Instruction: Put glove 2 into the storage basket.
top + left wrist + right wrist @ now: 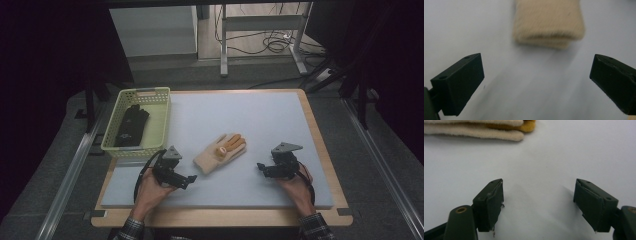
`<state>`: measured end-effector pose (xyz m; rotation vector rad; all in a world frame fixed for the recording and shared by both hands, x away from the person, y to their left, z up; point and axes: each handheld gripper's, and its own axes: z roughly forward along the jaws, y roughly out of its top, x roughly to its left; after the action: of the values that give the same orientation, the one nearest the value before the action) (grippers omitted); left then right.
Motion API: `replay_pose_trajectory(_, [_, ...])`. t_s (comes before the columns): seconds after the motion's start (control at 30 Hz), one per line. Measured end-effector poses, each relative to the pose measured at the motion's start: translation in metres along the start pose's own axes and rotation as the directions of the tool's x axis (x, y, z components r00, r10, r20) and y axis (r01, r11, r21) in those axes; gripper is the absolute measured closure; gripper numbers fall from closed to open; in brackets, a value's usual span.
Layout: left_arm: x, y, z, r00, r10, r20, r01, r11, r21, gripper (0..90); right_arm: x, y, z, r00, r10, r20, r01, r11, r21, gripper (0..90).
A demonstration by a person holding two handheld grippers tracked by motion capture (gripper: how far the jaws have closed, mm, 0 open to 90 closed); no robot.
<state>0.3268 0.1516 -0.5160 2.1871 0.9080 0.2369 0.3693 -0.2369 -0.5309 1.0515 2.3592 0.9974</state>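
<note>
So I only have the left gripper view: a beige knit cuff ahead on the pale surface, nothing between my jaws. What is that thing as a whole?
Observer: A cream glove with orange fingertips, lying flat on the grey mat; your view has its cuff end.
Operator: Where is the right tool?
Observer: The right tool sits on the glove's other side, jaws apart with nothing between them, apart from the glove.
Operator: Anything else on the table?
Observer: A pale green basket at the mat's far left corner, with a black glove lying inside it.
Operator: Is my tool touching the cream glove?
Observer: No, the left tool is short of it, open.
</note>
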Motion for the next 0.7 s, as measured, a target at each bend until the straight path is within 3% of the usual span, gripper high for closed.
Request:
replay_pose_trajectory(0.1, [-0.003,0.019,0.011,0.9988,0.049,0.002,-0.049,0.9982,0.035,0.0,0.0,0.0,0.0,1.0,-0.003,0.003,0.003,1.0,0.005,22.9])
replay_pose_trajectory(0.27, [-0.009,0.04,0.029,0.9966,0.081,0.018,-0.082,0.9951,0.055,0.0,0.0,-0.001,0.0,1.0,0.002,-0.001,-0.002,1.0,0.003,22.9])
replay_pose_trajectory(0.63, [-0.008,0.071,0.073,0.9943,0.104,0.021,-0.106,0.9872,0.12,0.0,0.0,-0.001,0.001,1.0,-0.002,0.004,0.002,1.0,-0.003,22.9])
replay_pose_trajectory(0.7, [-0.008,0.076,0.085,0.9937,0.111,0.019,-0.112,0.9829,0.146,0.0,0.001,-0.001,0.001,1.0,0.0,0.003,0.0,1.0,-0.003,22.9])
